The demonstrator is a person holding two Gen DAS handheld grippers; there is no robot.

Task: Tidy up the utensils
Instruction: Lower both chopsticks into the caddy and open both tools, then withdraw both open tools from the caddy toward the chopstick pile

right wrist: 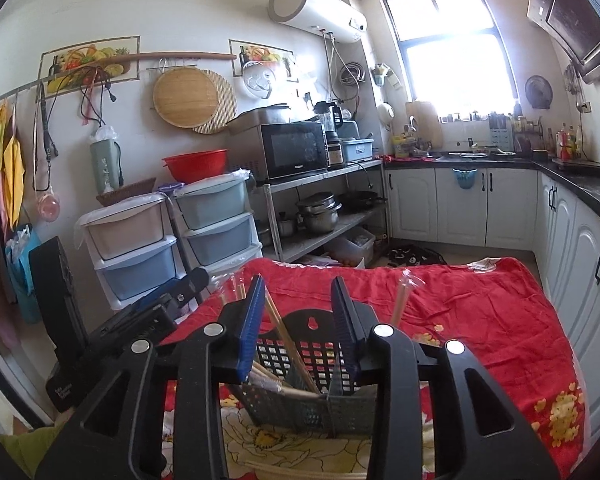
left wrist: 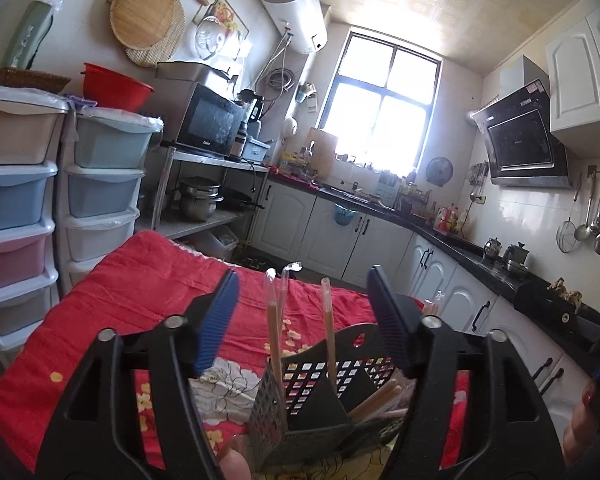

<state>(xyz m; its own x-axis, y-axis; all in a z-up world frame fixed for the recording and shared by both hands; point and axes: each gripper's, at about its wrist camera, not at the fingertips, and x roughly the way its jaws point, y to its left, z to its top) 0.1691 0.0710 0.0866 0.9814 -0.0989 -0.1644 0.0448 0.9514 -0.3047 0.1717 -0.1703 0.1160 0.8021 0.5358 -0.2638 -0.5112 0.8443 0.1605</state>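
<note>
A dark perforated utensil basket [left wrist: 300, 396] stands on the red flowered cloth [left wrist: 139, 292]; it also shows in the right wrist view [right wrist: 300, 360]. Plastic-wrapped chopsticks [left wrist: 275, 320] stand upright in its near compartment, and more wooden ones [left wrist: 374, 398] lie slanted in the other. My left gripper [left wrist: 302, 304] is open, its blue fingers either side of the standing chopsticks, above the basket. My right gripper [right wrist: 300, 308] is open and empty above the basket, with chopsticks [right wrist: 287, 344] leaning between its fingers. Another wrapped pair [right wrist: 402, 300] stands at the basket's right.
Stacked plastic drawers [left wrist: 23, 200] stand to the left. A metal rack with microwave [right wrist: 295, 150] and pots lies behind the table. White cabinets and a black counter [left wrist: 480, 252] run along the right. The left gripper's body [right wrist: 119, 320] shows at left in the right wrist view.
</note>
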